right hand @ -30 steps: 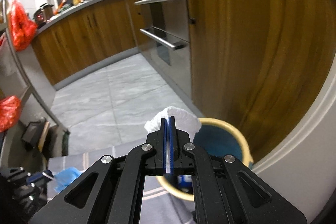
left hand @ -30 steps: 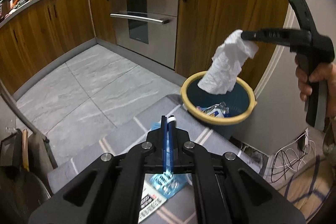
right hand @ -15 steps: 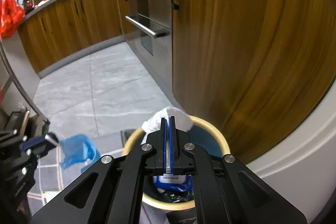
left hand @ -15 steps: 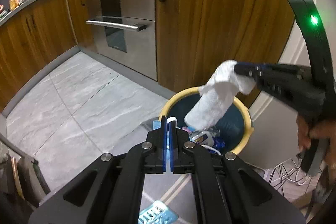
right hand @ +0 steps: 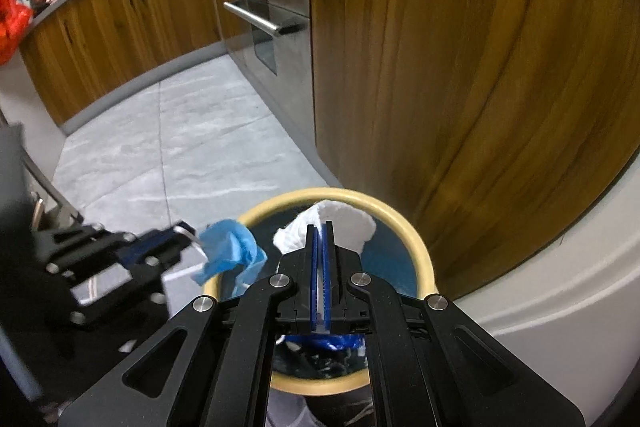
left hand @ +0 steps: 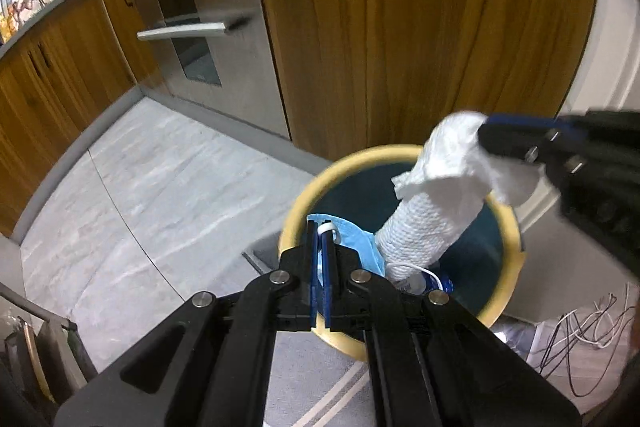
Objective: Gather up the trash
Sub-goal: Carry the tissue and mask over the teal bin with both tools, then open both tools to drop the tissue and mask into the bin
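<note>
Here, in the left wrist view, the left tool [left hand: 320, 239] was clenched on a crumpled blue mask [left hand: 352, 247], its white ear loop caught at the tips, the piece hanging just over the near-left rim of the yellow-rimmed bin [left hand: 508, 227]. The right tool [left hand: 520, 143] reached in from the right, clamped on the top of a rolled white paper towel [left hand: 432, 219]. The towel's long axis ran steeply, tilted from upper right to lower left, its lower end pointing down into the bin among the trash already there.

In the right wrist view, the right tool [right hand: 320, 239] was pinched shut on the towel's [right hand: 344, 219] upper end above the bin's [right hand: 424, 259] middle. The left tool [right hand: 176, 239] held the mask [right hand: 228, 251] at the bin's left rim, part of it outside the opening.

The risk, as I judged it: let go there, the light mask could drape over the rim or flutter onto the floor [right hand: 180, 147], and its loop might snag on the tips. The towel could stand up against the wall rather than settle.
</note>
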### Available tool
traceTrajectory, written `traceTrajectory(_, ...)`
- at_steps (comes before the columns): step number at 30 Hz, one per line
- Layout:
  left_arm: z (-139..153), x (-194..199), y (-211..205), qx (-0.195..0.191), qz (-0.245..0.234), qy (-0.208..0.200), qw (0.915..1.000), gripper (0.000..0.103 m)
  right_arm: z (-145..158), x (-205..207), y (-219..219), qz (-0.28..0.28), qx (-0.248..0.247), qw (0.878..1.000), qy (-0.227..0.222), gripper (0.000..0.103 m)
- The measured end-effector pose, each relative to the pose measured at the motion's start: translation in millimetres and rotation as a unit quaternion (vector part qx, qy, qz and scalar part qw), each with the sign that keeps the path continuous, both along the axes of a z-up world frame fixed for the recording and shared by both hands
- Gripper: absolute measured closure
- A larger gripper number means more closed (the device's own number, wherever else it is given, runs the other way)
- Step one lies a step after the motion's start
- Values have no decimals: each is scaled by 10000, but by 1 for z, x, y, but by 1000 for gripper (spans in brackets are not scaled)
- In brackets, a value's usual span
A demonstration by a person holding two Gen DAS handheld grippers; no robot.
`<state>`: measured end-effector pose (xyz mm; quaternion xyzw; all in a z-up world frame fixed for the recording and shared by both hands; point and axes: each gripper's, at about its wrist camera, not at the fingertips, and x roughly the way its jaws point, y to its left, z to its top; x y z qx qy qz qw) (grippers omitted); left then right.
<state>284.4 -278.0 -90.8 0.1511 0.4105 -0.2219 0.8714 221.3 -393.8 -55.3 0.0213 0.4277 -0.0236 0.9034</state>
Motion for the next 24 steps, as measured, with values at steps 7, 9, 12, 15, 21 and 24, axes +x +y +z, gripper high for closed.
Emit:
traceTrajectory(7, -32, -3, -4, 75, -67, 323, 9994, 101, -10, 2, 1, 46, -34, 9998, 178, 100)
traceTrajectory(9, -36, -5, -2, 62, -83, 379, 9992, 101, -13, 2, 3, 75, -102, 9997, 224, 100)
traceTrajectory(12, -37, -9, 4, -58, -33, 390, 9992, 101, -17, 6, 5, 116, -114, 9994, 311, 100)
traceTrajectory(15, -39, -9, 11, -114, 41, 437, 9990, 99, -23, 7, 5, 114, -98, 9990, 426, 100)
traceTrajectory(21, -36, -11, 28, -225, 283, 349, 9987, 25, -28, 9, 3, 13, -86, 9986, 522, 100)
traceTrajectory(24, -38, -11, 38, -302, 435, 412, 9977, 16, -29, 9, 3, 0, -89, 9986, 525, 97)
